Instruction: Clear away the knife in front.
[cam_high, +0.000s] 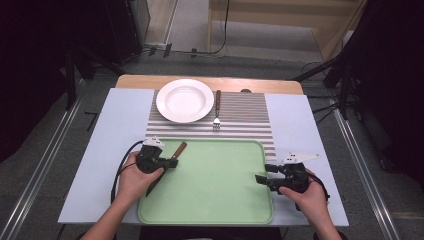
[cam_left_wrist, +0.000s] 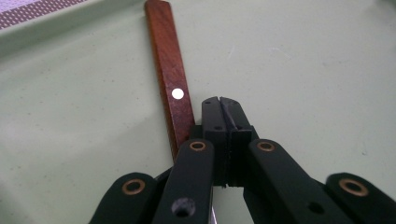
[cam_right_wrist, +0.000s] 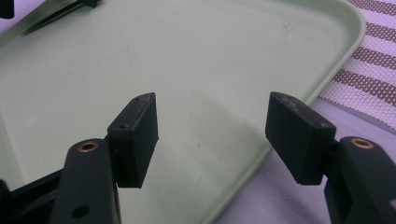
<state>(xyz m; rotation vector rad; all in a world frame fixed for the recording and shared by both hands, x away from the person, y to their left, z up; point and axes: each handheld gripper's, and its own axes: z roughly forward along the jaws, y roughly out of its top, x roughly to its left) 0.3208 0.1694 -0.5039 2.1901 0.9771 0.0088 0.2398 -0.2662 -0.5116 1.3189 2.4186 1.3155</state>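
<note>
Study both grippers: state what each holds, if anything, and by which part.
The left gripper has its jaws shut beside the knife's wooden handle, but whether it grips the knife cannot be told. The right gripper is open and holds nothing.

left gripper (cam_high: 170, 162) has its jaws pressed together, while right gripper (cam_high: 263, 173) has jaws spread wide.

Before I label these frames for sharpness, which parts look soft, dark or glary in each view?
High view: white plate bright and nearly featureless, room edges dark. Left gripper view: left hand-held gripper and wooden knife handle fairly sharp, green tray evenly lit. Right gripper view: right hand-held gripper cast soft shadows on the tray; the far corner is blurred.
</note>
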